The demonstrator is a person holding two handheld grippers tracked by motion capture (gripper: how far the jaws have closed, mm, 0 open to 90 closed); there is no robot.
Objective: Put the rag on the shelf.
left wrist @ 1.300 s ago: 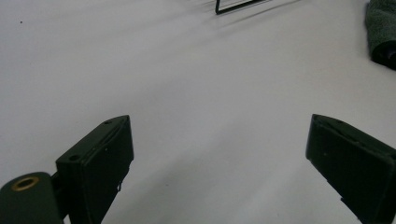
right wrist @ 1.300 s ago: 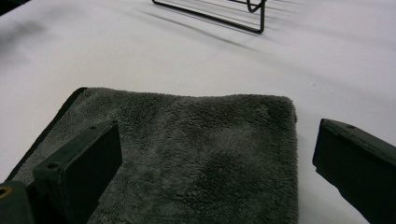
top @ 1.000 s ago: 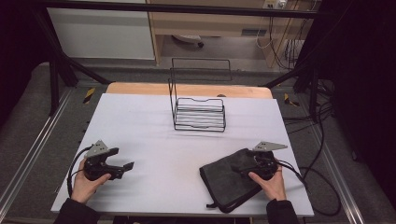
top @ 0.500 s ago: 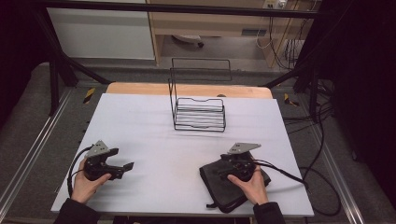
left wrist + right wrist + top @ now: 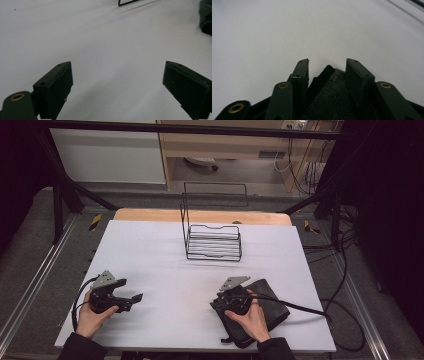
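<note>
A dark grey felt pouch (image 5: 272, 309) lies flat at the table's front right. My right gripper (image 5: 216, 304) sits over its left corner, pointing left. In the right gripper view the pouch corner (image 5: 332, 100) lies between the jaws of the right gripper (image 5: 327, 65), which stand partly open around it; the felt touches the right-hand jaw. My left gripper (image 5: 132, 299) rests at the front left, held by a hand. Its jaws are wide open over bare white table (image 5: 117, 72), with an edge of the pouch (image 5: 206, 15) far off.
A black wire rack (image 5: 212, 242) stands upright at the back middle of the white table (image 5: 150, 250); its base (image 5: 128, 2) shows at the top of the left gripper view. A cable (image 5: 300, 307) trails right from the right gripper over the pouch.
My right gripper has slid left across the pouch, from its right side to its left corner. The left gripper has stayed where it was.
</note>
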